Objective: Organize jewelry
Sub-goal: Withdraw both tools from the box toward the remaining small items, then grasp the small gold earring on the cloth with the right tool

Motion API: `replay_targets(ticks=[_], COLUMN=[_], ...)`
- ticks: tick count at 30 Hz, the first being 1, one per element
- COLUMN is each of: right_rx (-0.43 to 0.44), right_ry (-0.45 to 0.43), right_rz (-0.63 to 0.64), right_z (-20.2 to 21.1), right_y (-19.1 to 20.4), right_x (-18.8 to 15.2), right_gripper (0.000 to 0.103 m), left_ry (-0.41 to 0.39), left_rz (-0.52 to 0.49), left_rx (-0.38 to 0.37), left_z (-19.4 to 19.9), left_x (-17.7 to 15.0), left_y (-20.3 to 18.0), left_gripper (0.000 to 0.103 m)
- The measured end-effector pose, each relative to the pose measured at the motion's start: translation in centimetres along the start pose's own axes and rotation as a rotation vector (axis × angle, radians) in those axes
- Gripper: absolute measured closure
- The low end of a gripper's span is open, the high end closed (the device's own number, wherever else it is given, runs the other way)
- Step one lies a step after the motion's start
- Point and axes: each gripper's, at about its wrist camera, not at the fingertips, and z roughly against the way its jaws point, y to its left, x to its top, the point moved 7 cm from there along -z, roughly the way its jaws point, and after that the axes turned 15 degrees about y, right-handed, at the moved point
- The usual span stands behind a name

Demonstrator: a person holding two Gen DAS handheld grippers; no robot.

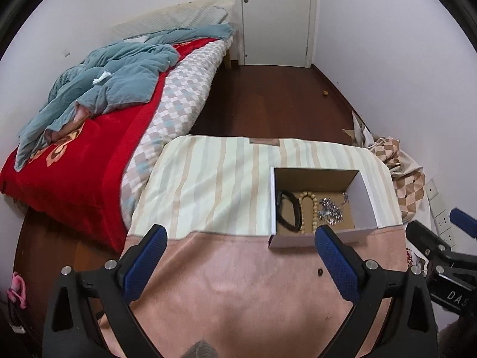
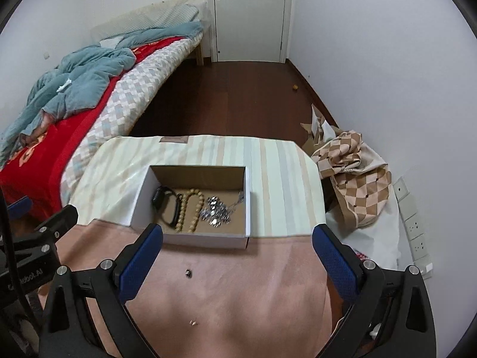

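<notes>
I count three pieces of jewelry in one open white box: one black band at the box's nine o'clock, one string of cream beads in the middle, and one silver chain necklace at three o'clock, each just beside the next. The box sits on the cloth-covered table, where the striped cloth meets the pink one.

On the pink cloth I see two small loose bits: one dark piece near the box at its six o'clock, and one pale piece further toward me.

My right gripper hangs released, jaws wide, nothing between them. My left gripper is likewise spread and empty, the box at its two o'clock.

Beyond the table I count one bed at ten o'clock and one white door at twelve.
</notes>
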Motion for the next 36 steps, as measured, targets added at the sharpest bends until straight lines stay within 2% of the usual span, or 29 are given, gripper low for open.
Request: replay_targets(ticks=[3, 9, 10, 14, 15, 19, 22, 23, 27, 30, 36], right_rx=[0.016, 0.069, 0.077, 0.116, 0.119, 0.12, 0.098, 0.092, 0.124, 0.147, 0.142], right_ry=[0.026, 0.178, 0.201, 0.247, 0.247, 0.242, 0.206, 0.201, 0.194, 0.174, 0.146], right_rz=[-0.005, -0.01, -0.005, 0.018, 0.023, 0.051, 0.071, 0.079, 0.055, 0.004, -0.099], right_z=[-0.7, -7.1, -8.4, -11.7, -12.2, -13.8, -13.9, -13.9, -13.6, -12.7, -12.0], right_y=[0.2, 1.4, 1.8, 3.3, 3.6, 5.0, 5.5, 5.7, 5.1, 3.3, -1.2], right_x=[-2.4, -10.2, -11.6, -14.0, -14.3, -15.2, -15.2, -15.3, -15.1, -14.4, -12.1], right_gripper=[0.001, 0.002, 0.005, 0.035, 0.038, 0.06, 0.074, 0.093, 0.094, 0.094, 0.094], left_ry=[0.045, 0.245, 0.274, 0.341, 0.347, 0.374, 0.376, 0.374, 0.352, 0.33, 0.318], left_rz=[0.014, 0.01, 0.01, 0.012, 0.014, 0.022, 0.026, 0.029, 0.03, 0.006, -0.029], left_rx=[0.017, 0.053, 0.071, 0.095, 0.091, 0.096, 0.098, 0.103, 0.095, 0.066, -0.056], left_z=[-1.1, -7.6, -8.9, -12.0, -12.4, -13.5, -13.8, -13.8, -13.4, -13.1, -13.9], left_x=[-2.8, -9.7, -10.8, -12.7, -13.0, -13.6, -13.7, -13.6, -12.6, -11.1, -8.1], left_y=[0.6, 1.7, 2.0, 2.3, 2.4, 2.8, 2.8, 2.9, 2.5, 0.5, -4.8], left_gripper=[0.002, 0.002, 0.002, 0.002, 0.002, 0.002, 0.002, 0.002, 0.002, 0.002, 0.002])
